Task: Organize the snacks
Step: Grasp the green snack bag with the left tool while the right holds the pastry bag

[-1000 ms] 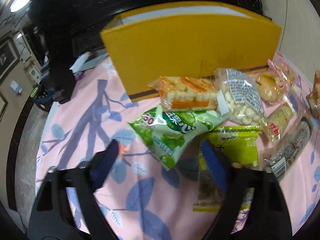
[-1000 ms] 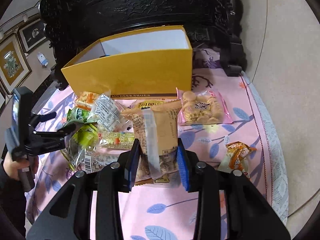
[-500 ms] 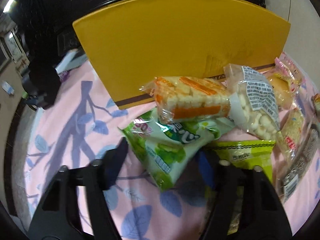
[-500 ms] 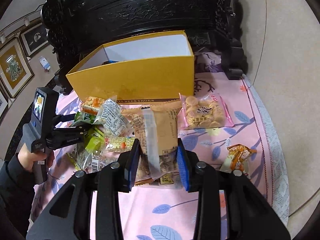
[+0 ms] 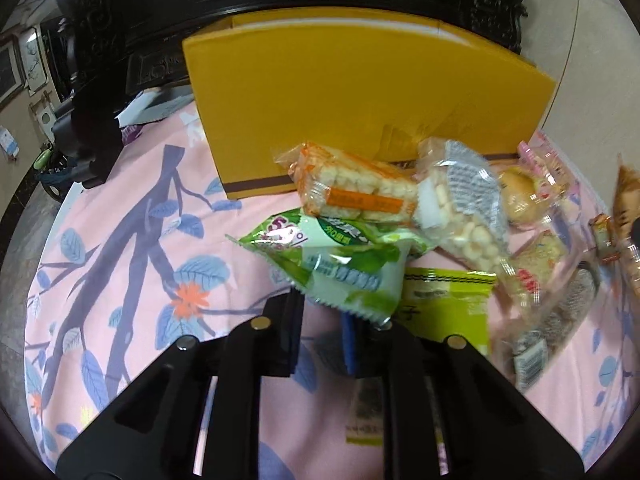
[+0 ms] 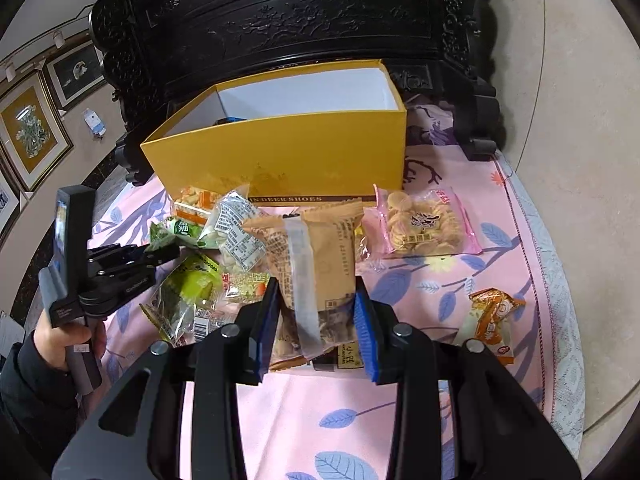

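Observation:
My left gripper (image 5: 320, 312) is closing its jaws on the lower edge of a green snack pack (image 5: 340, 264), whose corner sits between the pads and lifts off the cloth. In the right wrist view the left gripper (image 6: 160, 250) meets that green pack (image 6: 180, 232) at the left of the snack pile. My right gripper (image 6: 316, 320) is shut on a tan paper snack bag (image 6: 320, 248), held upright between the blue pads. An open yellow box (image 6: 280, 152) stands behind the pile, its front wall (image 5: 360, 100) facing me.
An orange cracker pack (image 5: 352, 192), a clear pack of white puffs (image 5: 460, 216) and a yellow-green pack (image 5: 444, 304) crowd the green one. A pink biscuit pack (image 6: 420, 220) and an orange wrapped snack (image 6: 490, 320) lie right. Dark carved furniture (image 6: 300, 20) rises behind the box.
The left gripper's jaws have come together from wide apart onto the green pack, whose near edge has risen. The right gripper and its tan bag have stayed put.

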A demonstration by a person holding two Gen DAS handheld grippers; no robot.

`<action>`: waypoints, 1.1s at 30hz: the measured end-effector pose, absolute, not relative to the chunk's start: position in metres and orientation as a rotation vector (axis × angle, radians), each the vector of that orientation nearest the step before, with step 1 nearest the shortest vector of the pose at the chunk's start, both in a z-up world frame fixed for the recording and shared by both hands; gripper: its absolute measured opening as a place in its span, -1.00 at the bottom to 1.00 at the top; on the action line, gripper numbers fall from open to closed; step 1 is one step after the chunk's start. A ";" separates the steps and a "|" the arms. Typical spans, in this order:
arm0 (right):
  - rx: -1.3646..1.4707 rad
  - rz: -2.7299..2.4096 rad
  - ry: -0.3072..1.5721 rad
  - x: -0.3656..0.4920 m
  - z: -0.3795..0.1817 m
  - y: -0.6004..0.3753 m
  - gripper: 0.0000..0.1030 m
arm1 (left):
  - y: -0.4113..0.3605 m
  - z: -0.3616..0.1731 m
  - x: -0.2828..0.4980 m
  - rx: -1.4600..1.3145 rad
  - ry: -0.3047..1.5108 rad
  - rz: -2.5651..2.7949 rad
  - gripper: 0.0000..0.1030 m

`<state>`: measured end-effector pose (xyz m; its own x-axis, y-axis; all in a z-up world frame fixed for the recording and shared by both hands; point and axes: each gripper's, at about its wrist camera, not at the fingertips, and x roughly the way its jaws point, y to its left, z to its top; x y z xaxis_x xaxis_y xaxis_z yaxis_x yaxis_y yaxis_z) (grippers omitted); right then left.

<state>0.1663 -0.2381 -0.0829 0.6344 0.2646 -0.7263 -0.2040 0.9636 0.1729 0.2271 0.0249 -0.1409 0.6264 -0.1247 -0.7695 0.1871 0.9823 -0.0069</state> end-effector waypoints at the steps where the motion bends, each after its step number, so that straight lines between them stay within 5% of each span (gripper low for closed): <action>1: 0.077 0.272 0.843 0.166 -0.083 -0.237 -0.30 | 0.025 -0.138 0.225 0.071 0.868 -0.181 -0.74; 12: 0.079 0.289 0.850 0.163 -0.086 -0.235 -0.30 | 0.005 -0.141 0.202 0.171 0.903 -0.158 -0.75; 15: 0.081 0.292 0.852 0.163 -0.087 -0.235 -0.30 | -0.002 -0.142 0.198 0.270 0.870 -0.099 -0.45; 20: 0.084 0.297 0.854 0.163 -0.088 -0.235 -0.30 | -0.009 -0.128 0.183 0.386 0.799 -0.050 0.35; 31: 0.081 0.314 0.860 0.162 -0.089 -0.232 -0.30 | -0.015 -0.135 0.197 0.497 0.830 -0.113 0.36; 33: 0.084 0.305 0.856 0.162 -0.087 -0.235 -0.30 | -0.012 -0.140 0.209 0.479 0.860 -0.140 -0.07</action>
